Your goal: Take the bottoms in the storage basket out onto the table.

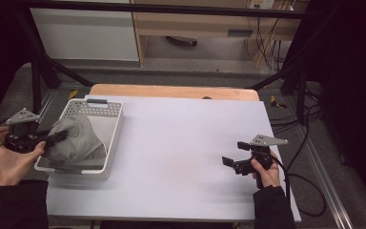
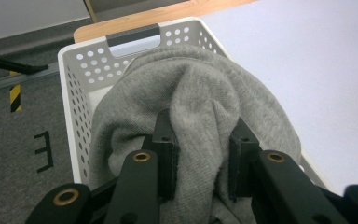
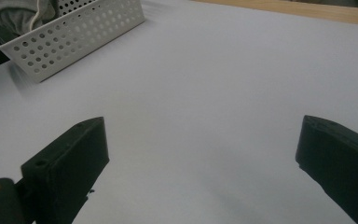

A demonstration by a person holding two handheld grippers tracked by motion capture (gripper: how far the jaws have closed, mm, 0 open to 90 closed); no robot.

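A fold of the grey garment (image 2: 200,107) is pinched between the jaws of the left gripper (image 2: 200,158), held level over the white perforated basket (image 1: 116,125). The right gripper (image 1: 234,154), jaws spread wide, is held low over the bare worktop (image 1: 181,143), well apart from it.

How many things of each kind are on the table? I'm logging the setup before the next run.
Grey garment: 1
White perforated basket: 1
Grippers: 2, left gripper and right gripper
Total: 4
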